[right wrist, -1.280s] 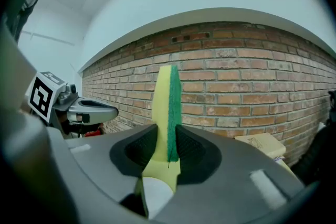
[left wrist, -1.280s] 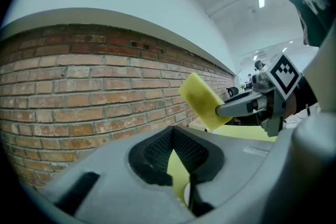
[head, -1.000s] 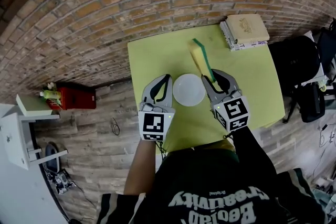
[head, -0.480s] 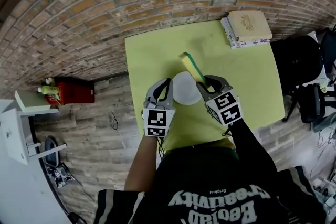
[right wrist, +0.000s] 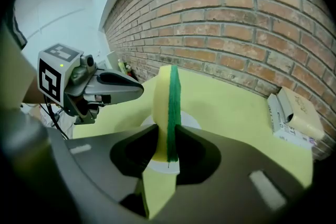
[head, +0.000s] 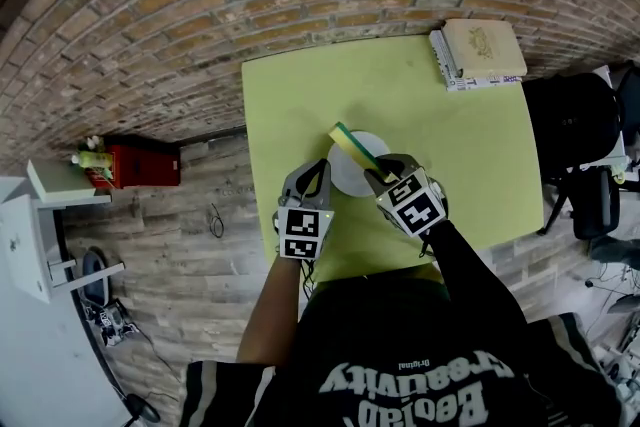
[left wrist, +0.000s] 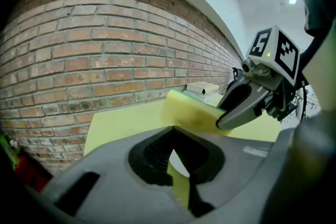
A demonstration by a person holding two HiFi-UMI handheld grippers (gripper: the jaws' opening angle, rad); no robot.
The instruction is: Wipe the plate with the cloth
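A white plate (head: 350,179) lies on the yellow-green table (head: 450,115). My right gripper (head: 375,171) is shut on a yellow sponge with a green scouring face (head: 350,145), which stands on edge over the plate's far left part. The right gripper view shows the sponge (right wrist: 169,97) pinched between the jaws (right wrist: 168,136), with the plate (right wrist: 192,122) beneath. My left gripper (head: 321,166) sits just left of the plate's rim, its tips together and nothing held. From the left gripper view (left wrist: 173,131) the sponge (left wrist: 191,113) hangs right in front, and the plate (left wrist: 178,164) shows through the jaw loop.
A stack of books (head: 478,50) lies at the table's far right corner. A black chair or bag (head: 580,130) stands right of the table. A red box (head: 135,183) and a white shelf (head: 50,215) are on the wooden floor at left. A brick wall runs behind.
The right gripper has swung the sponge leftward and nearer, from beyond the plate's right side to over its far left part. The left gripper stayed by the plate's left rim.
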